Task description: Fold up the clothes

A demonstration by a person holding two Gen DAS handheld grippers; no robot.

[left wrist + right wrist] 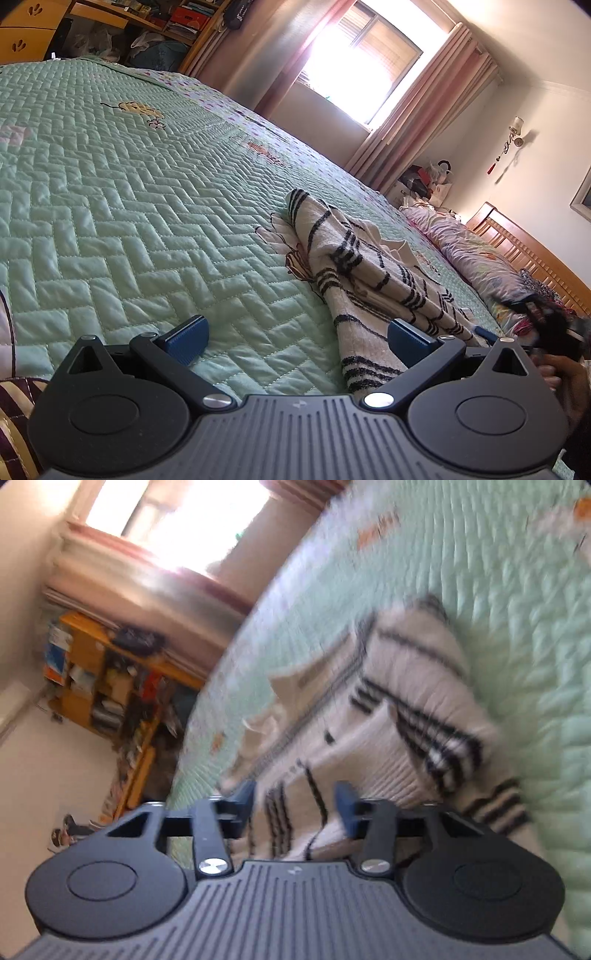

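Both tongs spread apart and empty; striped garment lying on the bed.

I see my left tongs (297,338) spread wide, blue pads (186,341) well apart, hovering low above the green quilted bedspread (122,221) and gripping nothing. The right-hand pad sits in front of the near edge of the white garment with black stripes (354,266); I cannot tell whether it touches the cloth. The garment lies loosely bunched on the bed, between the tongs and the pillow (469,251) by the wooden headboard (532,254). My right tongs (295,801) are partly spread, with a clear gap between the pads, positioned directly over the striped garment (399,701). This view is motion-blurred, but no fabric appears pinched between the pads. A window (364,62) with pink curtains stands beyond the bed.
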